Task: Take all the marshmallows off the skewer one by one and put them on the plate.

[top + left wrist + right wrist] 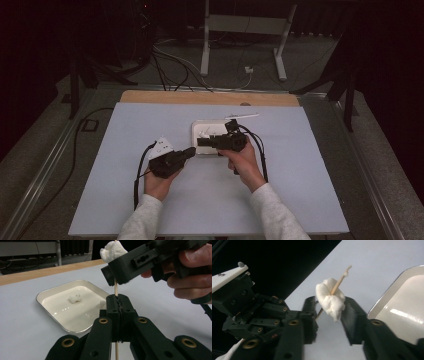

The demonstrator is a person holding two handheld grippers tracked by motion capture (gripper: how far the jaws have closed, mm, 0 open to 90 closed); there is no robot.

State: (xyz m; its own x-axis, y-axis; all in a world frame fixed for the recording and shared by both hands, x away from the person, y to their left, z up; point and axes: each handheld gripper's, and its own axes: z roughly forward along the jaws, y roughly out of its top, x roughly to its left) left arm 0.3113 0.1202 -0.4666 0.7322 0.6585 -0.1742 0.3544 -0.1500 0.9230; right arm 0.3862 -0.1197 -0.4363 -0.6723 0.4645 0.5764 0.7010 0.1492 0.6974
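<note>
My left gripper (190, 151) (118, 303) is shut on a thin wooden skewer (116, 288) that stands upright out of its fingertips. A white marshmallow (112, 251) (330, 300) is speared near the skewer's top, with the pointed tip sticking out above it. My right gripper (201, 142) (330, 303) reaches in from the right, and its jaws press on both sides of the marshmallow. Both grippers hover over the near left corner of a white tray (197, 131) (50, 291) (384, 296). Two more marshmallow pieces (75, 298) lie in the tray.
A pale grey mat (125, 200) covers the table, with a wooden edge (210, 97) at the far side. A thin white strip (242, 116) lies behind the tray. Cables trail from both grippers toward the person's forearms.
</note>
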